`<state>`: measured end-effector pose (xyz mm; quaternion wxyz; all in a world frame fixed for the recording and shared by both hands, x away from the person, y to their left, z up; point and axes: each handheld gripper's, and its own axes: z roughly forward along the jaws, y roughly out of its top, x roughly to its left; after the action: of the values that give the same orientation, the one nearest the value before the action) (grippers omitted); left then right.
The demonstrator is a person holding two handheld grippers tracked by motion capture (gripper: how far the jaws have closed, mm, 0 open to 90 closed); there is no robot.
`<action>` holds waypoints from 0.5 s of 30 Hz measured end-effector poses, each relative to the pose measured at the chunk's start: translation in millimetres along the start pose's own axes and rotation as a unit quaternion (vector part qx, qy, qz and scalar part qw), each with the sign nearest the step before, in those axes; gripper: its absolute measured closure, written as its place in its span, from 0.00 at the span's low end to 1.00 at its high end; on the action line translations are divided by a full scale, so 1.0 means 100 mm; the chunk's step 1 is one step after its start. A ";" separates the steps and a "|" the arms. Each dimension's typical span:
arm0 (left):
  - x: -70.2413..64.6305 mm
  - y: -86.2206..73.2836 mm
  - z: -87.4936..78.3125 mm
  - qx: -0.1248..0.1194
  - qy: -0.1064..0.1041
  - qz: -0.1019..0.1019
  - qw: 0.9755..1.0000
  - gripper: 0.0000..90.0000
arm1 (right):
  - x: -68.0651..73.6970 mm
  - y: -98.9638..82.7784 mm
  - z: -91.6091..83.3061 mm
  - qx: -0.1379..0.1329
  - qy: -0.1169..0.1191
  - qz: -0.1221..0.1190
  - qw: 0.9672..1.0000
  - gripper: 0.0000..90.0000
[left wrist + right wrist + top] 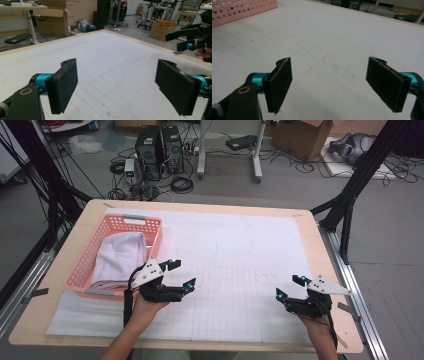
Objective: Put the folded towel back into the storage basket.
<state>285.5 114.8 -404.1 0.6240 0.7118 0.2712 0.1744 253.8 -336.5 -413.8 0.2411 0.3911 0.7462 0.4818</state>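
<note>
My left tongs are spread wide and hold nothing; in the left gripper view the two black pads stand far apart with bare gridded sheet between them. My right tongs are equally wide and likewise carry nothing; in the right gripper view the pads frame a bare stretch of the white sheet. Whether either set rests on the sheet or hovers just above it, I cannot tell from these angles.

The nearest thing to my left tongs is the pink basket. It sits on the near-left part of the surface, just beside my left hand and to its left. Inside the basket lies a folded white towel, which fills most of the interior and is apart from the tongs. In the right gripper view the perforated wall of the basket appears at the upper left, well apart from my right tongs.

My right hand is near the front right corner of the surface. The two tongs are well apart from each other, with open sheet between them. Beyond the far edge, on the floor, stand two black computer towers with cables, and cardboard boxes.
</note>
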 end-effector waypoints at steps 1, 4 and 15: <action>0.00 0.00 0.00 0.001 0.001 0.000 1.000 0.21 | 0.00 0.00 0.00 0.000 0.000 0.000 1.000 0.22; 0.00 -0.01 0.01 0.003 0.000 -0.001 1.000 0.21 | -0.01 0.00 0.00 0.000 -0.001 -0.001 1.000 0.22; 0.01 -0.04 0.02 0.006 0.001 -0.007 1.000 0.21 | -0.01 -0.01 -0.01 0.000 -0.001 0.002 1.000 0.22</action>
<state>286.7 114.3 -408.7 0.6205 0.7135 0.2781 0.1690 253.6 -338.2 -414.1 0.2413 0.3932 0.7452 0.4815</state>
